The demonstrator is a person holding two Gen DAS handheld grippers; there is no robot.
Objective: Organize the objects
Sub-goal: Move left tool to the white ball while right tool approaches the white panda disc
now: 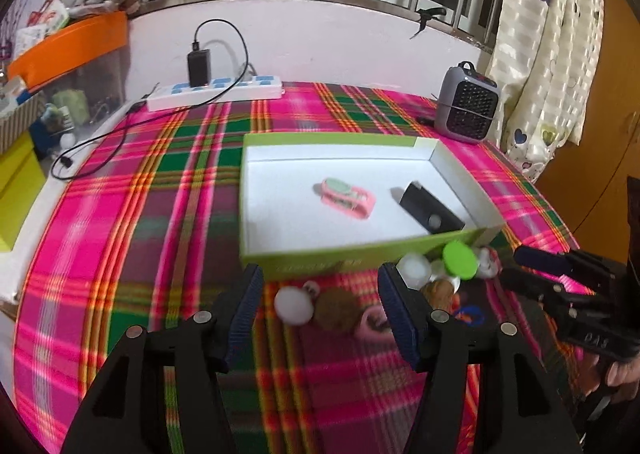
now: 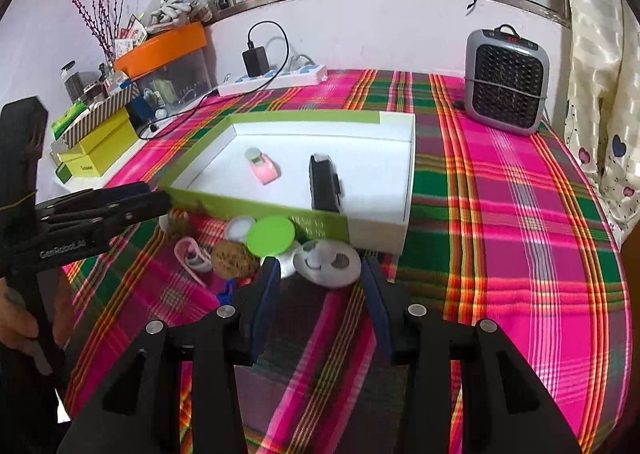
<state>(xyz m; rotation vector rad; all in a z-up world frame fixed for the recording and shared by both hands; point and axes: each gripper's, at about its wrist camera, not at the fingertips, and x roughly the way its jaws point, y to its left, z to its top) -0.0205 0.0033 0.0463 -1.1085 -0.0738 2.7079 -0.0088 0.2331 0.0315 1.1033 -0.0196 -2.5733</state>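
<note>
A shallow green box with a white inside lies on the plaid cloth. In it are a pink clip-like item and a black case. Small things crowd its front wall: a green lid, a brown ball, a white ball, a pink clip and a white round piece. My left gripper stands open above the white and brown balls, touching nothing. My right gripper is open, its tips just short of the white round piece.
A grey heater stands at the back right. Along the far wall lies a white power strip with a black charger and cable. Boxes and an orange tray pile up at the left. A curtain hangs on the right.
</note>
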